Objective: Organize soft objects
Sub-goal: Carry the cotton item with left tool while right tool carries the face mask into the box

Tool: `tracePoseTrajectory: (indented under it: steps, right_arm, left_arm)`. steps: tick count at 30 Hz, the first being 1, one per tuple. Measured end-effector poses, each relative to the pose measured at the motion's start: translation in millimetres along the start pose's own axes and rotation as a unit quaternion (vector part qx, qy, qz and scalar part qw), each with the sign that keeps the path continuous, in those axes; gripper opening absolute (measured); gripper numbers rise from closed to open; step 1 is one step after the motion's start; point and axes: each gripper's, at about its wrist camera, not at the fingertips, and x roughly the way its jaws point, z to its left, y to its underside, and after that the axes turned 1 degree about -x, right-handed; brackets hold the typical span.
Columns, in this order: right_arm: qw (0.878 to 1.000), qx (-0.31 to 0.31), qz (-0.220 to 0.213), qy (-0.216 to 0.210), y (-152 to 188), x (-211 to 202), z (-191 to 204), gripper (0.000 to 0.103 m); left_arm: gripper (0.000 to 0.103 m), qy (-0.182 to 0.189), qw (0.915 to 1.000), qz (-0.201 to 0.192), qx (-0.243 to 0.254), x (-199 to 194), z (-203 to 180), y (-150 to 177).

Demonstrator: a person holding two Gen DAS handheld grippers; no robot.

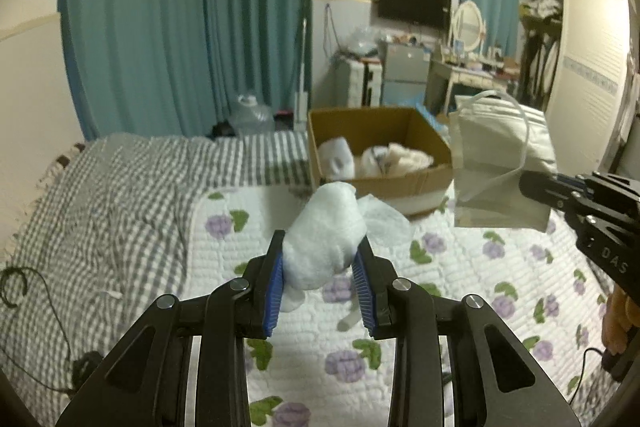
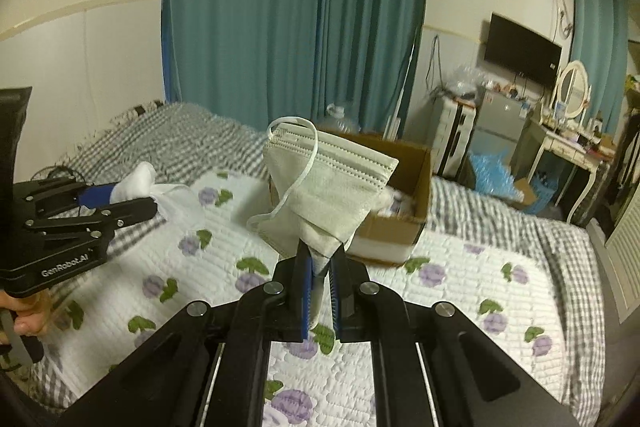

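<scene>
Soft white sock bundle sits squeezed between the blue pads of the left gripper, lifted above the floral quilt. To its right the right gripper is pinched narrow on the lower corner of a pale face mask, which hangs in the air just before the cardboard box. That box rests on the bed's far edge, open-topped, with white items inside. Bare quilt spreads between both grippers and the box's near wall.
</scene>
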Motion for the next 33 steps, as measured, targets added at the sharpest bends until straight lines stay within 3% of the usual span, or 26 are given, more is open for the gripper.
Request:
tracePoseTrajectory:
  steps: [8, 15, 24, 33]
  right_arm:
    - [0.998, -0.004, -0.057, 0.02, -17.5, -42.2, 3.1, 0.007]
    - [0.996, -0.011, -0.088, 0.031, -32.9, -50.7, -1.3, 0.007]
    - [0.993, -0.012, -0.107, 0.043, -44.5, -33.2, -20.9, 0.007]
    - [0.995, -0.014, -0.09, 0.045, -47.6, 19.0, -48.8, 0.007]
  left_arm:
    - [0.031, 0.001, 0.9992, -0.041, -0.003, -18.8, -3.8, -21.2]
    - [0.031, -0.004, 0.9971, -0.076, 0.002, -17.8, -5.8, -43.1]
    - [0.031, -0.013, 0.9968, -0.079, 0.01, 11.1, -14.2, -60.0]
    - [0.032, -0.004, 0.997, -0.076, 0.016, 57.2, -22.2, -80.2]
